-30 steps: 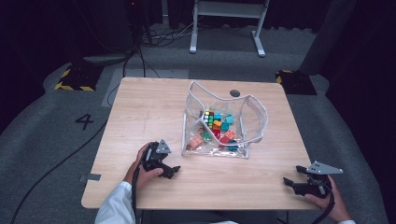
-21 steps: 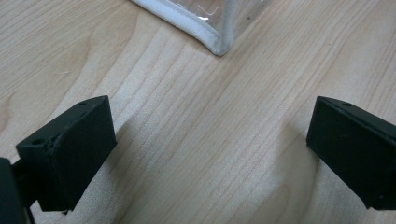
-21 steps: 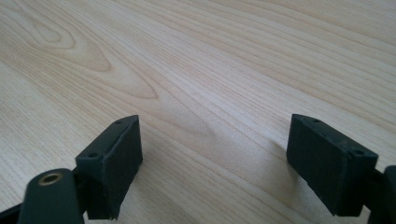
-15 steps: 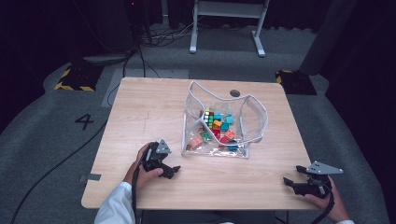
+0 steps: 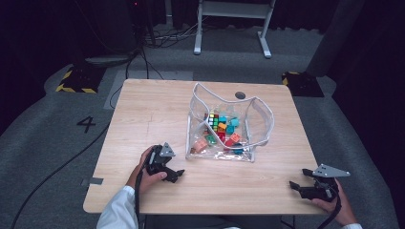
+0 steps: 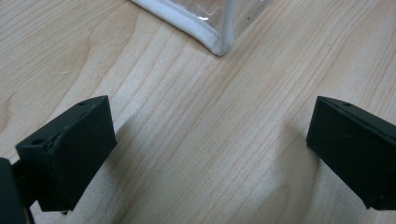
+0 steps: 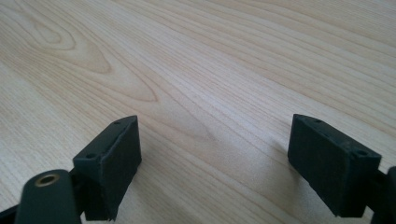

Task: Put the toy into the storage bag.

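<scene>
- My 2 grippers rest on the table (image 5: 143, 114), both near its front edge.
- My left gripper (image 5: 177, 174) sits just beside the front-left corner of 1 clear pouch (image 5: 258, 121), jaws spread wide, grasping nothing.
- My right gripper (image 5: 293, 185) lies near the front-right corner, well apart from the pouch, jaws released over bare wood.
- The pouch sits mid-table, holding 1 puzzle cube (image 5: 213, 121) and many small coloured blocks (image 5: 230, 129), too jumbled to count.
</scene>
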Available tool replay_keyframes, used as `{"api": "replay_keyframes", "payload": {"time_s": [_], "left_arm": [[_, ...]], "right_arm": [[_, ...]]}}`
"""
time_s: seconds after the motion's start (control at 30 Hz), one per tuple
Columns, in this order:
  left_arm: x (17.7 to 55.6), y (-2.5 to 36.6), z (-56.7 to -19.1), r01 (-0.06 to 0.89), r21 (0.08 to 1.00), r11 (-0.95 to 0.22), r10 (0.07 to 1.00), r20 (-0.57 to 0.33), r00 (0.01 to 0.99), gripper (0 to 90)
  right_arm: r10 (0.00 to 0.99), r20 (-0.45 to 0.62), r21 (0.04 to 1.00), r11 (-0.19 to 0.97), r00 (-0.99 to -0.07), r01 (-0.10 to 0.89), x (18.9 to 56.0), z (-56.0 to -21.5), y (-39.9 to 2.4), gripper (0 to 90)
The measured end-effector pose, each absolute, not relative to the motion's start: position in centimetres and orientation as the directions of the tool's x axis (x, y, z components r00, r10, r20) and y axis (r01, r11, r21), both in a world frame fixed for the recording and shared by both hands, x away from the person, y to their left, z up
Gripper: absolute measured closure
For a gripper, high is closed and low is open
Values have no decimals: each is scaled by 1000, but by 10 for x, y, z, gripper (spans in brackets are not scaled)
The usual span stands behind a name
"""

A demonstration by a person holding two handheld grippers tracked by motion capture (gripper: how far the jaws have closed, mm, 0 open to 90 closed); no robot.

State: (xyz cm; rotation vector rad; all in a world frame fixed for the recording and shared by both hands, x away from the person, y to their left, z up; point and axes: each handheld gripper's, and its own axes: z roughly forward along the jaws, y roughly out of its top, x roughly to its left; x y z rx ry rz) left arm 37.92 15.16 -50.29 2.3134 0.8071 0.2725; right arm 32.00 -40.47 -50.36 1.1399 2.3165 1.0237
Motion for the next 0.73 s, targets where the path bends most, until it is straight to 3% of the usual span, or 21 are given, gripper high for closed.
{"api": "replay_keyframes", "payload": {"time_s": [0.73], "left_arm": [[381,150,-504,488,650,-582,618,-35,785,3]], "right_arm": [[779,-2,742,422,-627,521,323,-503,-406,167]]}}
